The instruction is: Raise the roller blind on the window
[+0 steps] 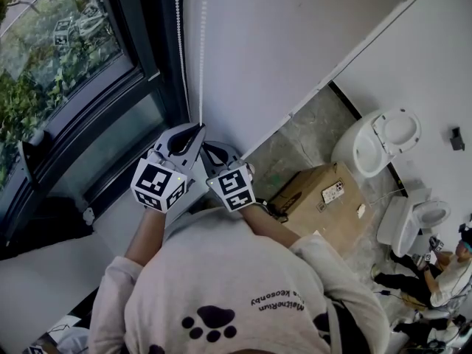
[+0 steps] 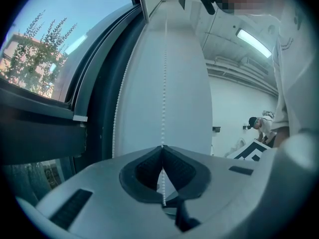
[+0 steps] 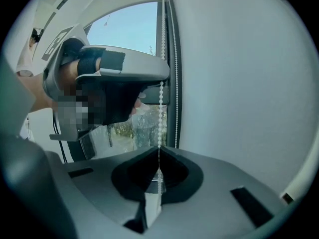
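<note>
the window [image 1: 66, 87] fills the left of the head view, with trees beyond the glass. just right of its dark frame, the bead chain [image 1: 202, 50] hangs in two strands against the white wall. the left gripper [image 1: 198, 127] has its jaws pressed together on the right-hand strand, and beads run straight up from the pinch. just beneath it, the right gripper [image 1: 210, 147] is likewise clamped on that strand, jaws meeting around the beads. farther right on the floor sit a cardboard box [image 1: 317, 198] and a white toilet [image 1: 376, 142].
</note>
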